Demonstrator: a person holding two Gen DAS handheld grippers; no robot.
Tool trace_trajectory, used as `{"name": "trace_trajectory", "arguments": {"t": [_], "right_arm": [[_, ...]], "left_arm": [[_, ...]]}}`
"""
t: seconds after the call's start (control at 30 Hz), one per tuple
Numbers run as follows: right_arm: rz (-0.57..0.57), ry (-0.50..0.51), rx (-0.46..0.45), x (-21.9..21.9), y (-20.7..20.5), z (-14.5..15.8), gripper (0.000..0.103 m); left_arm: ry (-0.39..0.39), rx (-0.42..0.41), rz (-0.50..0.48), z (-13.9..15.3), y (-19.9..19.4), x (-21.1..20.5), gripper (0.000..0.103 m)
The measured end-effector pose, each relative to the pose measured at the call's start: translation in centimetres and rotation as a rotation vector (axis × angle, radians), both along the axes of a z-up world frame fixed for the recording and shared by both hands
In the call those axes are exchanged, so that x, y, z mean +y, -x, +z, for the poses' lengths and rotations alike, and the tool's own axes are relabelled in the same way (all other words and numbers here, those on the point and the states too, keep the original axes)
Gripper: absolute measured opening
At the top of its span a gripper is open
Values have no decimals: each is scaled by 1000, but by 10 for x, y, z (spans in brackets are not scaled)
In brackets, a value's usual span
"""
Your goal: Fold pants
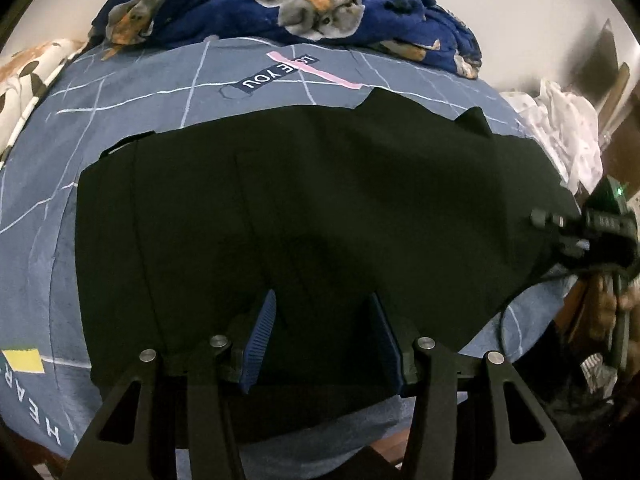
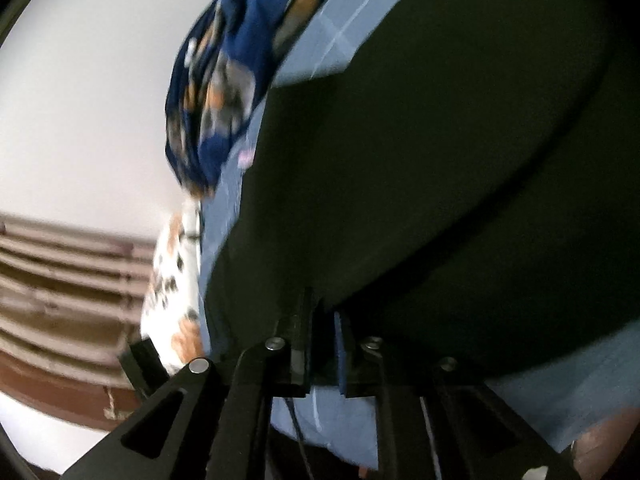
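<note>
A blue bedsheet (image 1: pixel 132 92) with white lines covers the bed, below a pale wall. The right wrist view is blurred, the pants' edges smeared. A navy blanket (image 1: pixel 304 4) lies heaped behind. Black pants (image 1: pixel 320 200) lie flat, long axis left to right. The left gripper (image 1: pixel 322 336) gapes empty over them; the right gripper (image 2: pixel 323 344) stands narrowly apart at their edge, grip unclear.
</note>
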State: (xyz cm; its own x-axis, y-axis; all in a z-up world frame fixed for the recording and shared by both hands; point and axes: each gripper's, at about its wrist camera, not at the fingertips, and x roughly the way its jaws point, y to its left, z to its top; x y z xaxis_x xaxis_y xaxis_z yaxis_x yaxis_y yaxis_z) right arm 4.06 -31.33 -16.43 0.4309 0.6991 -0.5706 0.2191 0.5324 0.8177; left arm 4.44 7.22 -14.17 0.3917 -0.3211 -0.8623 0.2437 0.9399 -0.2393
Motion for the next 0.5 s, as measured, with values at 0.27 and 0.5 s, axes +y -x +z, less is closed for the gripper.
{"name": "trace_trajectory", "arguments": {"t": [0.27,0.5], "right_arm": [[-305,33,-20,-142,-43,-4,14],[-499,91,1,-253,-75,-9,14]], "left_arm": [[5,15,8,-1,-2,3,50],[-1,15,22,-1,-2,1,50]]}}
